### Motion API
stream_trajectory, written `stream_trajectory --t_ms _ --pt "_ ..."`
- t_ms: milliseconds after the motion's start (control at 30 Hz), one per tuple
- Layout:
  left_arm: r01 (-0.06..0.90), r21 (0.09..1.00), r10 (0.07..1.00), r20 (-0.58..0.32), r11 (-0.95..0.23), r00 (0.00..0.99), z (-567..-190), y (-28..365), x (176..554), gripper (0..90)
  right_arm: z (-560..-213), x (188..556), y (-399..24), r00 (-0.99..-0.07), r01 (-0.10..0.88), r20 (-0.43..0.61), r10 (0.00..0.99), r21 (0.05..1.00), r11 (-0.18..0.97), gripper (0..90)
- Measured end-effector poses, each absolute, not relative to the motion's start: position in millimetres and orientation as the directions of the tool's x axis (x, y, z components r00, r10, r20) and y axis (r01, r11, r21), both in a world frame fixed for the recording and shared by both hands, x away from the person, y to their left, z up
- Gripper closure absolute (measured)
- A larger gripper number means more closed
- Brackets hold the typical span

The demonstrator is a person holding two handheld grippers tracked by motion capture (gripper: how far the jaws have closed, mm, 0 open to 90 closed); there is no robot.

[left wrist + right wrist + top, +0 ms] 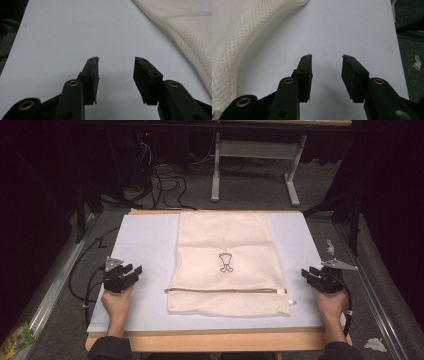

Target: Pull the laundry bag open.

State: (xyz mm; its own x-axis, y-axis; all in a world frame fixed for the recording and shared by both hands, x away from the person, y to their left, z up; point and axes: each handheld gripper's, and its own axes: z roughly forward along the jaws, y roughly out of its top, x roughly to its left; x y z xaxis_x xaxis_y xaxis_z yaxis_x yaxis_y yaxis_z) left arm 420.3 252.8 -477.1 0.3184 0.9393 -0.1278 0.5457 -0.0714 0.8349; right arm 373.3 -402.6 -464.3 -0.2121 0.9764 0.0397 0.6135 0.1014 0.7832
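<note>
The left gripper (131, 271) sits at the lower left of the high view and the right gripper (309, 274) at the lower right, each with its jaws parted and nothing between them, resting over the bare pale sheet on the counter (145, 245). Between them, filling the centre of the frame, lies the cream mesh laundry bag (227, 240), spread flat with a small printed emblem (226, 262) near its middle and a zipper (225, 291) running across its lower part. The bag is apart from both grippers; in the left gripper view its woven edge (190, 37) curves along the upper right, and in the right gripper view it (234, 42) fills the upper left. The bag looks light, soft and floppy, likely to sag and crease when lifted, so a pinch at the lower corners or along the seamed edge seems best.
</note>
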Motion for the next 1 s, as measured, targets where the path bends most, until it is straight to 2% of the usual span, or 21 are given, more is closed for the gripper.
stream_trajectory --t_ms 433,600,1000 --pt "0.558 0.827 0.947 -0.126 -0.063 0.294 -482.8 251.5 424.6 55.6 -473.9 374.5 -408.3 -0.185 0.614 0.057 0.981 0.786 0.07 58.7" --pt "0.572 0.819 0.948 -0.139 -0.053 0.287 -484.1 252.6 425.8 54.4 -474.7 374.2 -404.4 -0.188 0.615 0.02 0.982 0.782 0.102 56.6" --pt "0.54 0.838 0.946 -0.104 -0.083 0.307 -484.2 249.6 421.5 50.0 -476.4 375.7 -400.8 -0.199 0.626 -0.01 0.98 0.768 0.136 52.1"
